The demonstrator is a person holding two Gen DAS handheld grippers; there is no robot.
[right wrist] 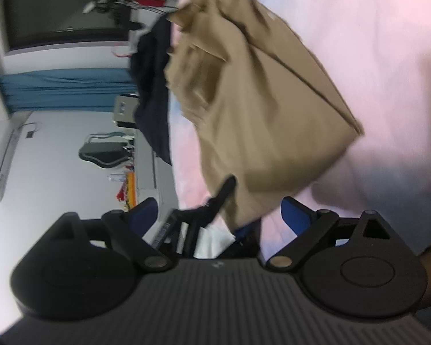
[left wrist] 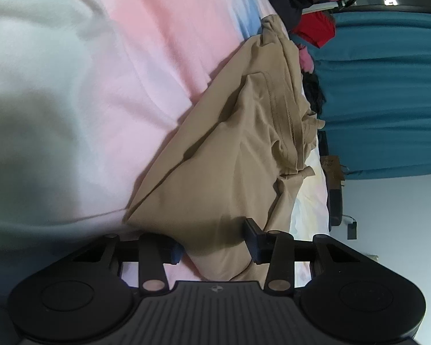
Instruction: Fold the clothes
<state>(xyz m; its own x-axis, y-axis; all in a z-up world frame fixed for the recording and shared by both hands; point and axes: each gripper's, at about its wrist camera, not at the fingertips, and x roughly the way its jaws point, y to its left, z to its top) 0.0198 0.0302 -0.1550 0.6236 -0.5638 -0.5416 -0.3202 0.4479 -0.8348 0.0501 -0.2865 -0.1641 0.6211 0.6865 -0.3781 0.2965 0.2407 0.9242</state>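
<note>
1. The tan trousers (left wrist: 232, 149) lie partly folded on the bed (left wrist: 71, 66), over its pink-and-white cover. Their long axis runs away from the left hand-held gripper (left wrist: 212, 244), waistband end farthest off.
2. The near folded edge of the trousers sits right between the left hand-held gripper's fingers. The jaws stand partly apart with cloth in the gap. Whether the pads already press the fabric I cannot tell.
3. The right hand-held gripper (right wrist: 219, 215) has its blue pads (right wrist: 297, 214) wide apart. The trousers' near corner (right wrist: 244, 201) hangs in the gap without a pad touching it. This view is blurred.
4. My judgement: the left hand is the nearer to a grip, since the fold edge is already inside its jaws. The coming move likely turns on pinching that near edge and carrying it along the long axis toward the waistband.
5. Farther off lie dark clothes (right wrist: 155, 92), a red garment (left wrist: 316, 31) and blue curtains (left wrist: 388, 92).
</note>
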